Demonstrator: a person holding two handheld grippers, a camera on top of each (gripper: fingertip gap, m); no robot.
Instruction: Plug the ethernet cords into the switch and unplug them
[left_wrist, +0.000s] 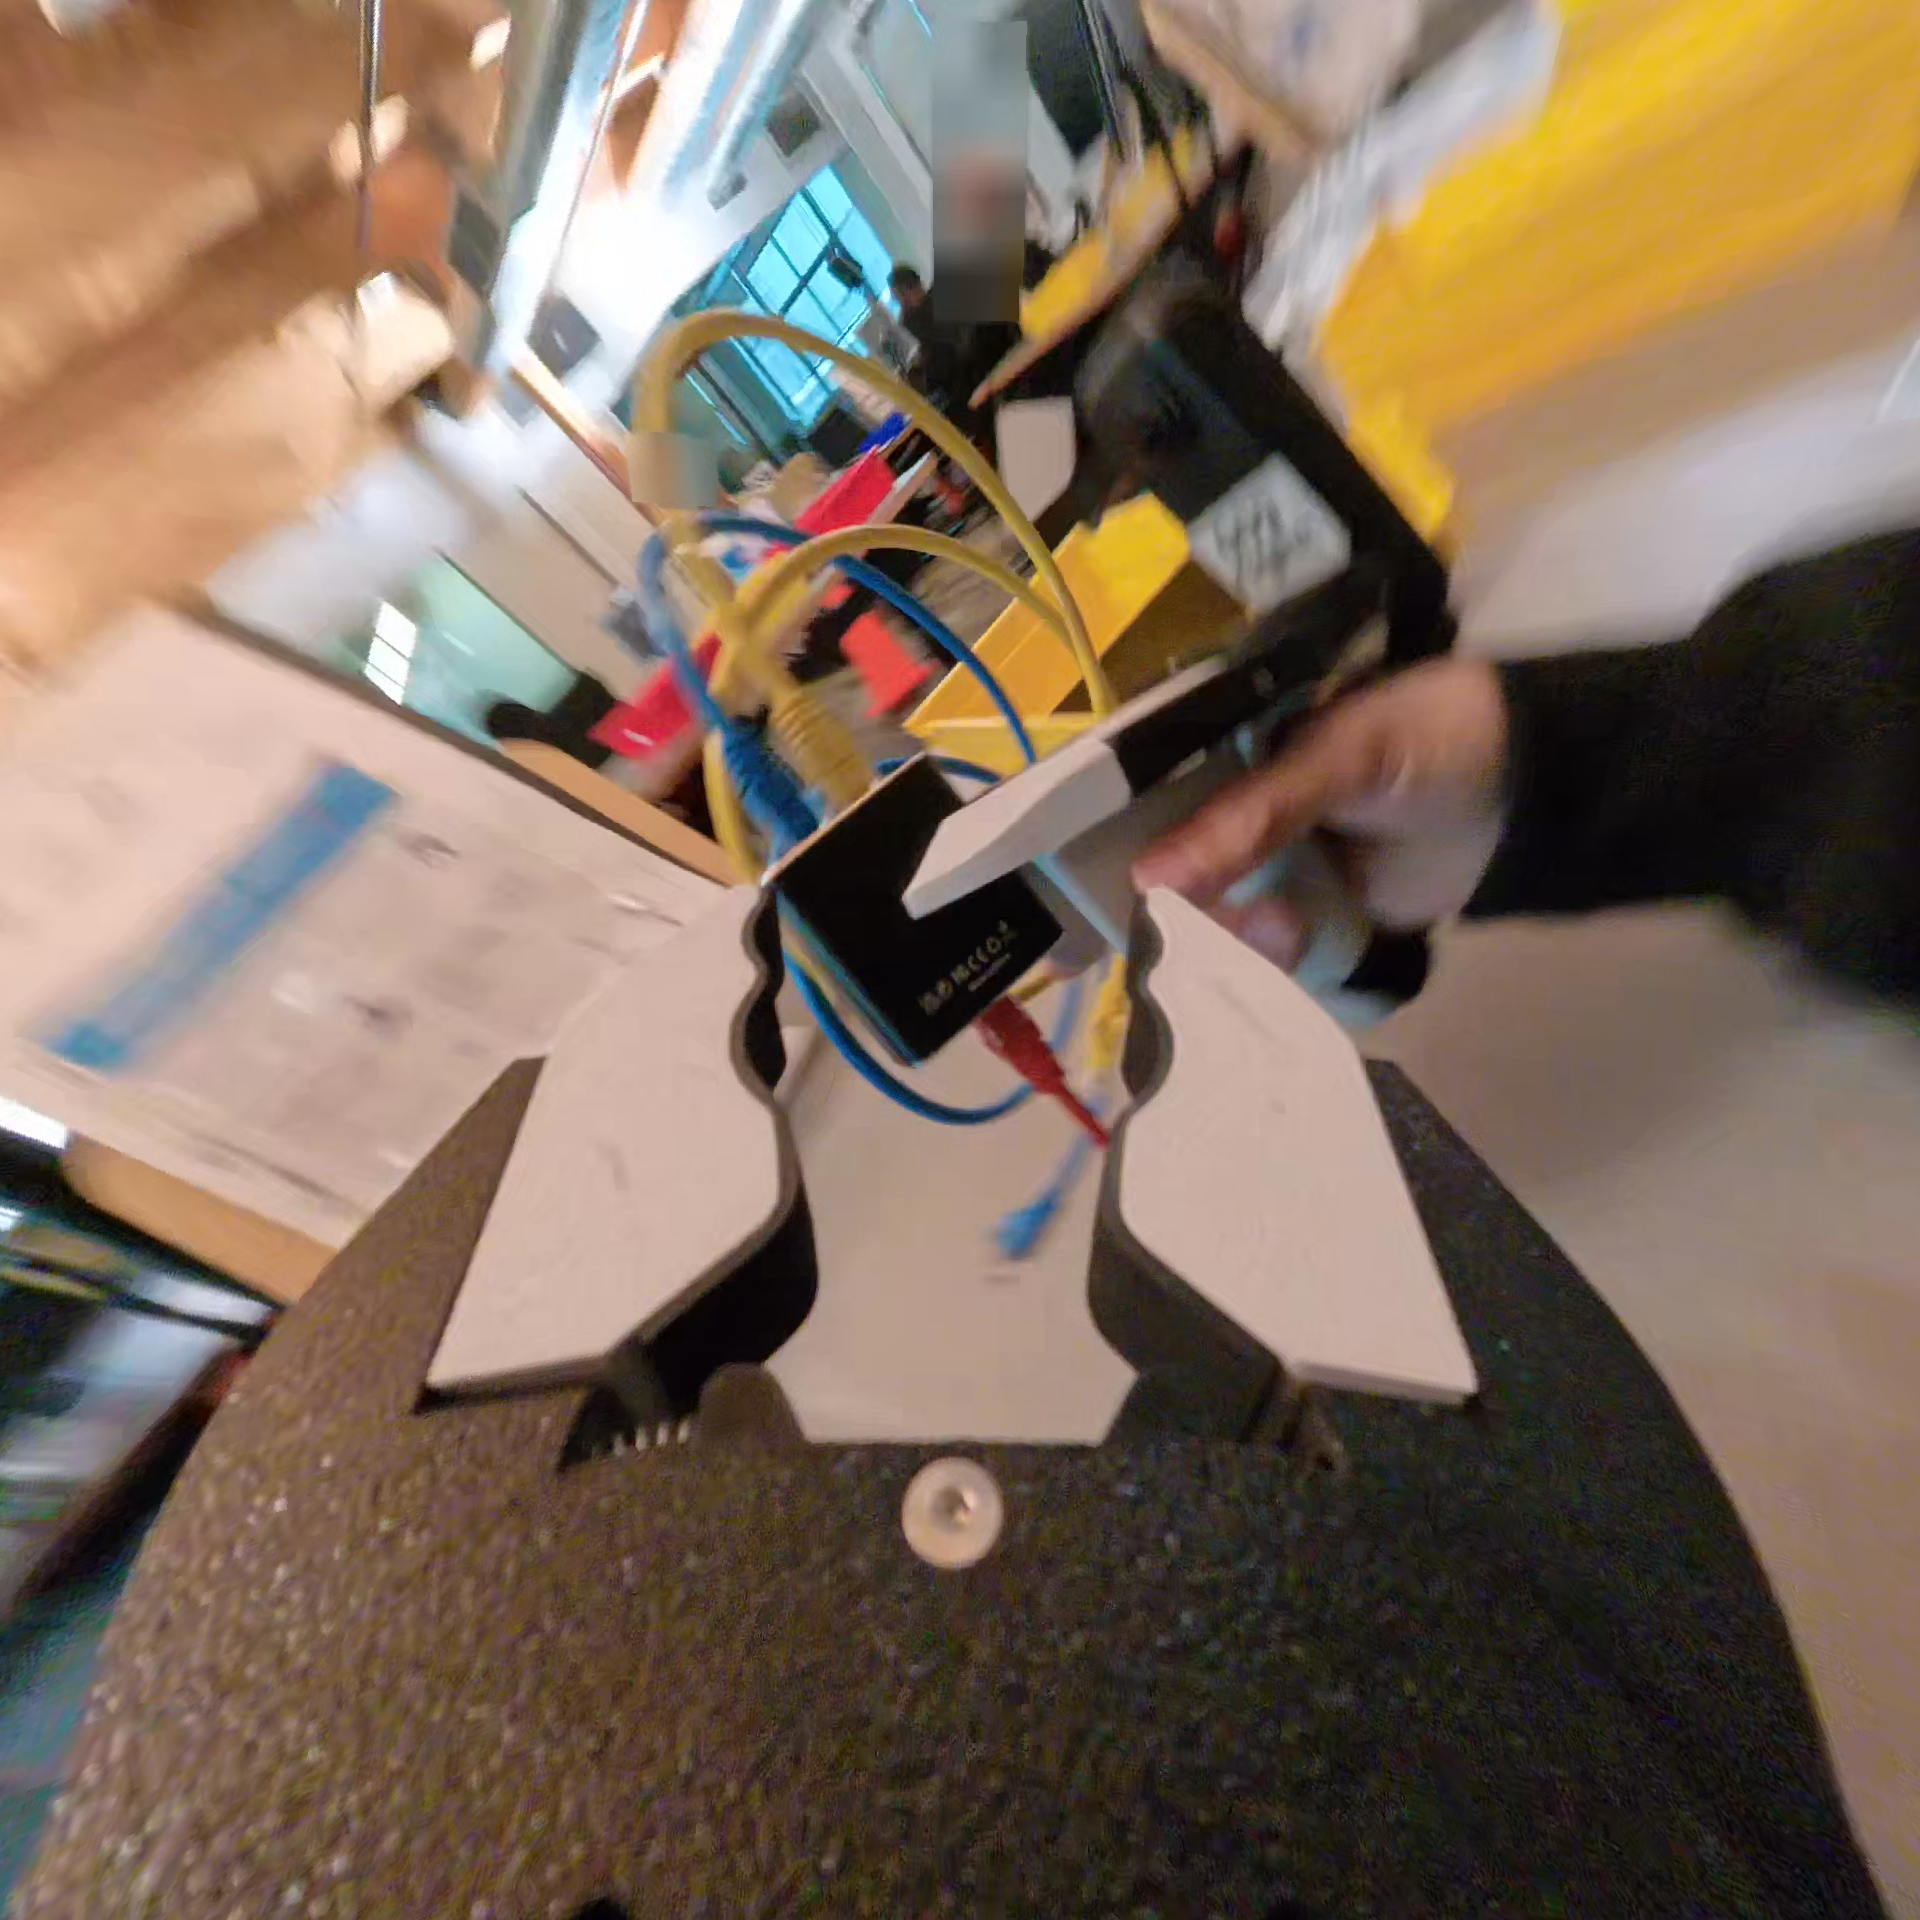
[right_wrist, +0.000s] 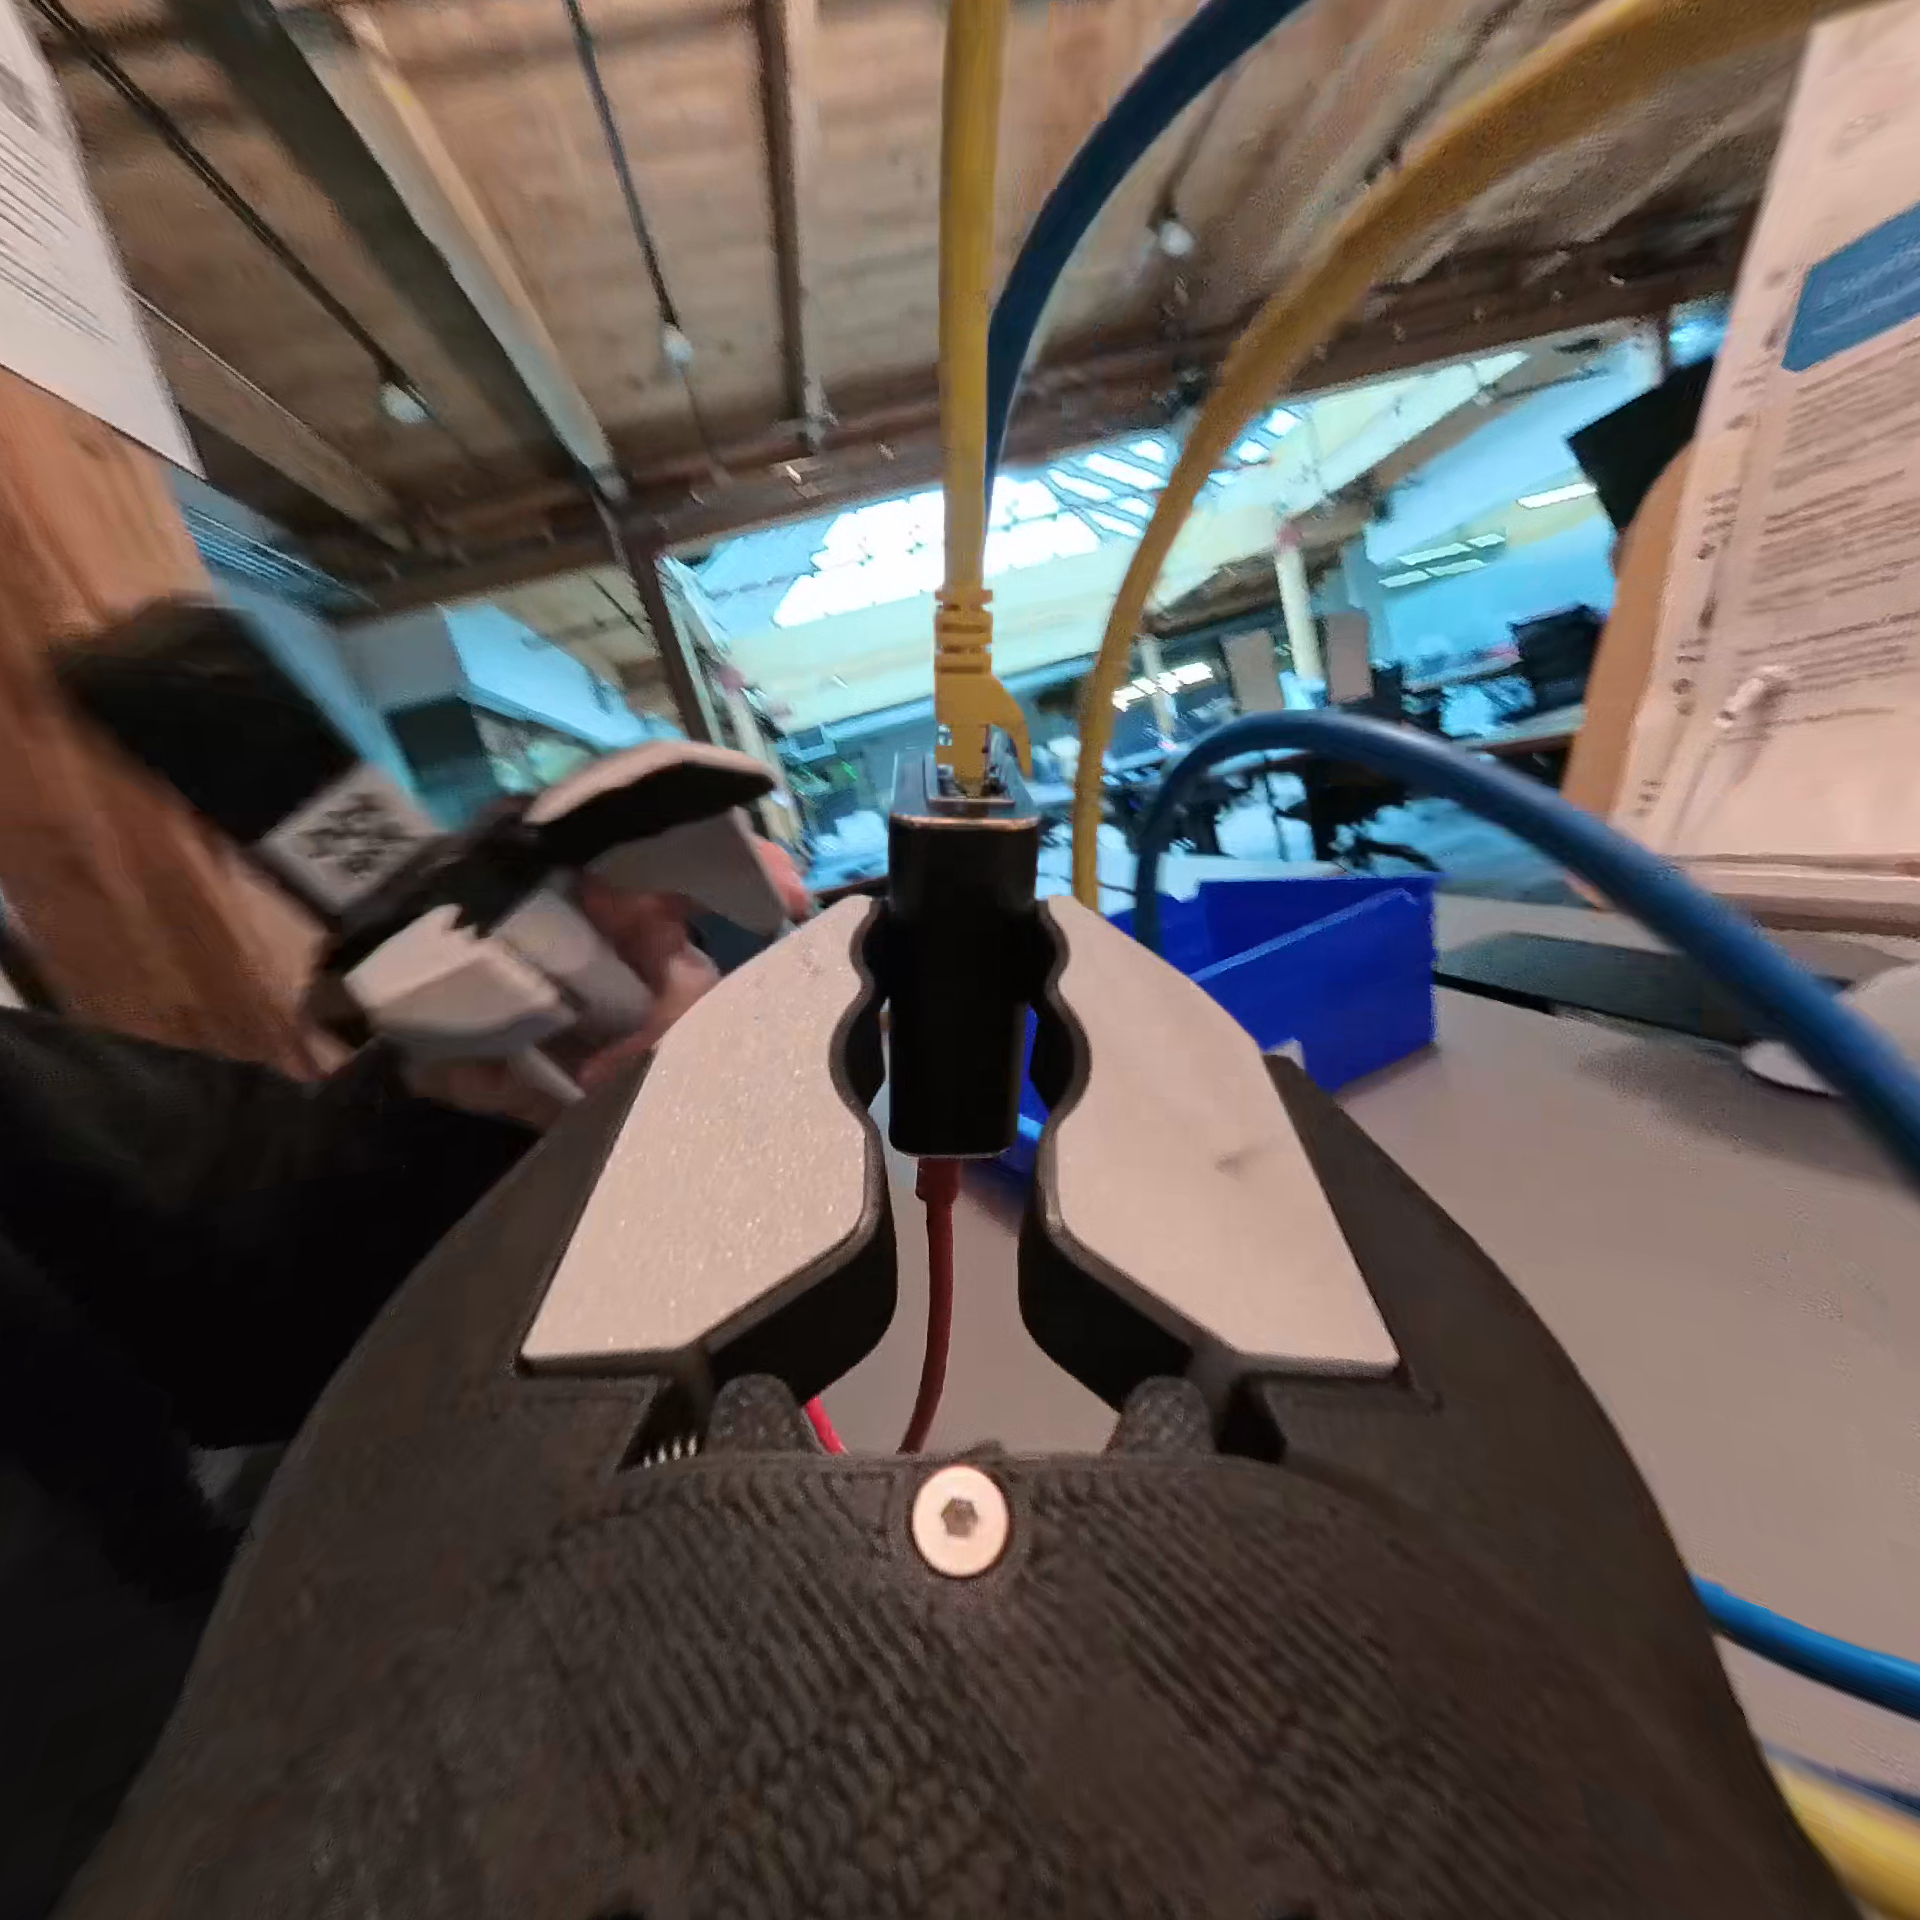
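Lifted clear of the counter (right_wrist: 1558, 1195) at 12 o'clock, switch (right_wrist: 961, 997) clamped in right gripper (right_wrist: 961, 935) jaws, left gripper (left_wrist: 951, 935) jaws apart and empty — liable to twist loose if yellow cord (right_wrist: 966, 665) tugs sideways — red cord (right_wrist: 935, 1299) snagging below.

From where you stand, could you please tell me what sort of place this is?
Probably a workshop or lab in a warehouse-like hall: bare wooden ceiling beams, plastic parts bins, blue and yellow, and printed notices posted beside the table.
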